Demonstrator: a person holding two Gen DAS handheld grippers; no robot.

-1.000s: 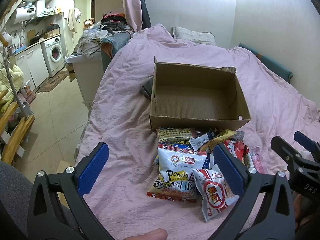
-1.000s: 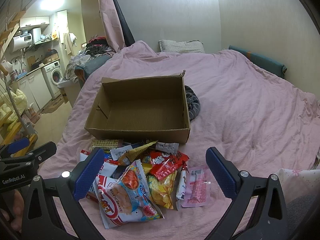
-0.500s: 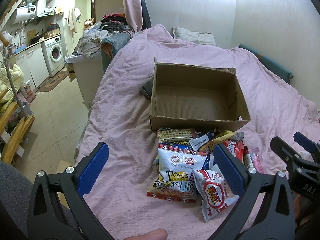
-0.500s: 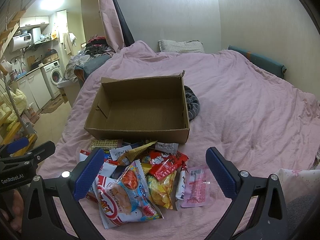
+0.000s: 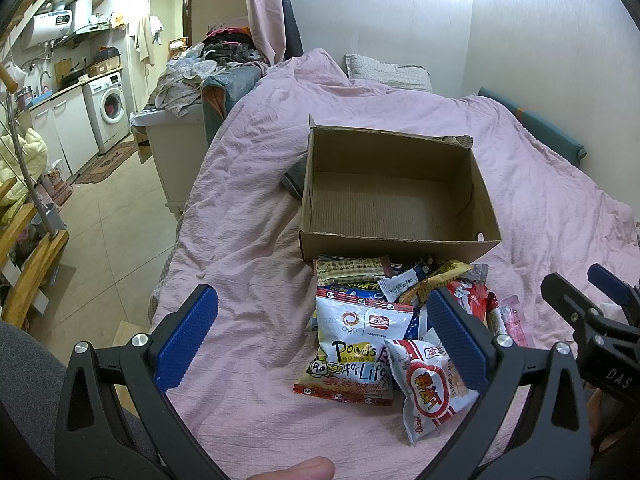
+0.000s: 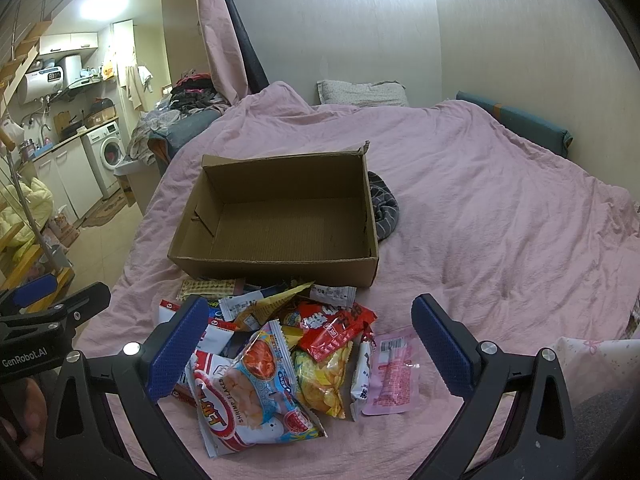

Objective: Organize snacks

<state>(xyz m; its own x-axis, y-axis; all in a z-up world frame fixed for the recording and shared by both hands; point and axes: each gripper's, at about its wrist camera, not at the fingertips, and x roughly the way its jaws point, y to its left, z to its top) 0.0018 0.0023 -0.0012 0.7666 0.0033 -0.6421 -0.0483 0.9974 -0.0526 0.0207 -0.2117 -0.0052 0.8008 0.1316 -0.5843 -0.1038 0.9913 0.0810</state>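
Two sets of tongs hover over a pink bedspread (image 6: 500, 208), both spread wide and holding nothing: the left tongs (image 5: 320, 338) above the near-left edge of a snack pile (image 6: 280, 344), the right tongs (image 6: 310, 344) straddling it. The pile lies heaped just in front of a cardboard box (image 6: 276, 224), touching its near wall. A shrimp flakes bag (image 6: 250, 396) lies nearest, a pink packet (image 6: 394, 372) at the pile's right edge. The box shows only its bare corrugated floor. A striped grey cloth (image 6: 384, 210) is tucked against the box's right side. A washing machine (image 6: 108, 154) stands far left.
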